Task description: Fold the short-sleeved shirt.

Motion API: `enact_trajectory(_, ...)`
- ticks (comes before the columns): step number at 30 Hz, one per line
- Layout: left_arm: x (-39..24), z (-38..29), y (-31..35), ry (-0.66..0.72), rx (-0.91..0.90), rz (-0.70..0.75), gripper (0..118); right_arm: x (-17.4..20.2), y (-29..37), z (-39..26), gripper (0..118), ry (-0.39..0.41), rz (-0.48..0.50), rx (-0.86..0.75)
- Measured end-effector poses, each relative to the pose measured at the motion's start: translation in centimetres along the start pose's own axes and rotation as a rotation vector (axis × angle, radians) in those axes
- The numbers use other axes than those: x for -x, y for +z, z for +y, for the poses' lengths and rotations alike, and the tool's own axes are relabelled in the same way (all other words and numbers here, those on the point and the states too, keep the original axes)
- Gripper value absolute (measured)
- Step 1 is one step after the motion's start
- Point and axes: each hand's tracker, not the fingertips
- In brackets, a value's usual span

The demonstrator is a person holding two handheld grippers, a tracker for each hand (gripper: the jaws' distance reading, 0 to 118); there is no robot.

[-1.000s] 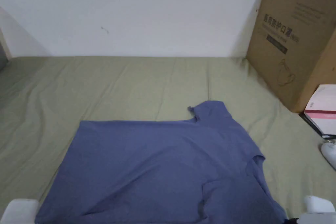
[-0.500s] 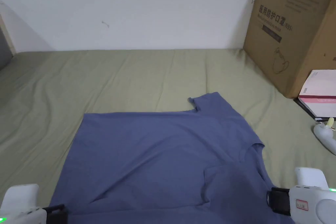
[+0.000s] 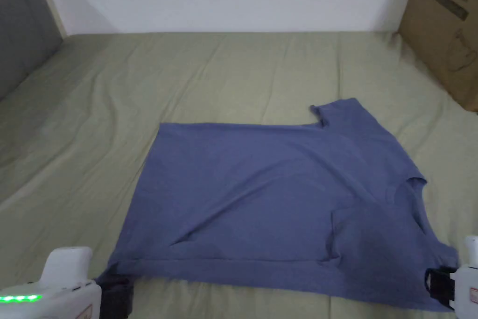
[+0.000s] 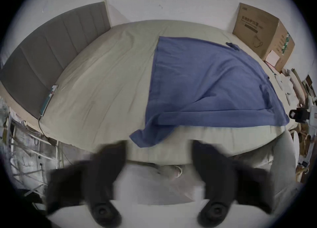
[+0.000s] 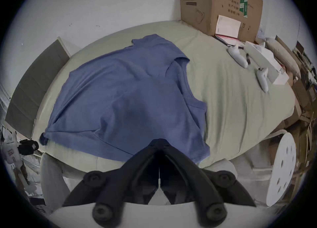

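Observation:
A blue short-sleeved shirt [image 3: 280, 203] lies flat and sideways on the olive bed sheet [image 3: 186, 77], with the neck opening to the right and the hem to the left. Its near sleeve is folded in over the body. My left gripper [image 3: 114, 294] sits at the near left corner. In the left gripper view it [image 4: 158, 146] is open, and the shirt corner [image 4: 149, 135] droops loose just ahead of the jaws. My right gripper [image 3: 439, 287] is at the near right corner. In the right gripper view it [image 5: 158, 141] is shut on the shirt's near edge.
A big cardboard box [image 3: 448, 30] stands at the back right against the white wall. A grey headboard [image 3: 18, 30] bounds the left side. White handheld devices [image 5: 238, 57] and books lie right of the shirt. A white stool [image 5: 283, 168] stands beside the bed's near edge.
The head camera has tilted down and swung left, so the shirt's near edge and the sheet in front of it now show. Both grippers stay at the near corners.

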Motion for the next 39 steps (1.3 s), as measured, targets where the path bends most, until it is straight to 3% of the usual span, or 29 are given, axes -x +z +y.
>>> enact_trajectory(1,0.3,0.2,-0.5,0.008,-0.009,-0.011,114,-0.1,0.2,0.1,0,-0.009,0.007,-0.001)
enact_trajectory(4,1.1,2.0,-2.5,0.08,0.004,-0.03,106,-0.3,0.2,0.2,0,-0.023,0.005,0.005)
enact_trajectory(5,1.3,2.4,-3.4,0.111,0.028,-0.008,92,-0.4,0.2,0.2,0,-0.024,0.001,0.006)
enact_trajectory(6,1.6,2.7,-4.0,0.124,0.025,-0.023,64,-0.5,0.1,0.1,0,-0.025,-0.002,0.01)
enact_trajectory(7,1.8,2.8,-4.5,0.138,0.027,-0.063,20,-0.5,0.1,0.0,0,-0.026,-0.004,0.014)
enact_trajectory(8,1.9,2.8,-5.1,0.159,0.061,-0.081,2,-0.5,0.0,-0.2,0,-0.029,-0.004,0.02)
enact_trajectory(12,1.1,2.5,-6.5,0.037,0.107,-0.059,2,-0.8,-0.4,0.0,0,-0.048,0.002,0.041)
enact_trajectory(18,0.7,3.3,-5.0,0.04,0.084,-0.02,2,-1.6,0.0,0.8,1,-0.013,-0.005,0.016)
enact_trajectory(19,0.8,3.2,-4.6,0.04,0.08,-0.021,2,-1.7,-0.1,1.0,12,-0.001,-0.02,0.025)
enact_trajectory(20,0.8,3.2,-4.4,0.043,0.078,-0.026,2,-2.0,-0.3,1.1,41,0.009,-0.039,0.033)
enact_trajectory(21,0.7,3.2,-4.4,0.046,0.079,-0.031,2,-2.4,-0.7,1.2,63,0.007,-0.048,0.033)
enact_trajectory(22,0.6,3.2,-4.3,0.047,0.079,-0.032,2,-2.8,-1.0,1.2,66,0.006,-0.052,0.039)
enact_trajectory(25,0.0,2.9,-3.8,0.042,0.079,-0.024,2,-4.2,-2.7,1.2,66,-0.027,-0.056,0.103)
enact_trajectory(26,0.0,2.8,-3.8,0.042,0.082,-0.023,2,-4.4,-3.3,1.0,56,-0.037,-0.054,0.138)
enact_trajectory(27,0.2,2.9,-3.8,0.046,0.083,-0.025,2,-4.4,-3.7,0.7,20,-0.01,-0.058,0.17)
enact_trajectory(28,0.2,2.9,-3.7,0.049,0.086,-0.025,2,-4.1,-3.8,0.4,3,0.008,-0.057,0.175)
enact_trajectory(30,0.1,2.8,-3.6,0.051,0.091,-0.02,2,-3.4,-3.3,0.4,3,-0.011,-0.054,0.167)
enact_trajectory(33,0.3,3.1,-2.6,0.043,0.082,-0.009,2,-2.8,-1.8,1.0,3,0.063,-0.092,0.111)
enact_trajectory(39,0.7,6.1,-0.8,-0.003,0.017,-0.009,2,-3.7,0.4,5.3,3,-0.038,-0.005,0.038)
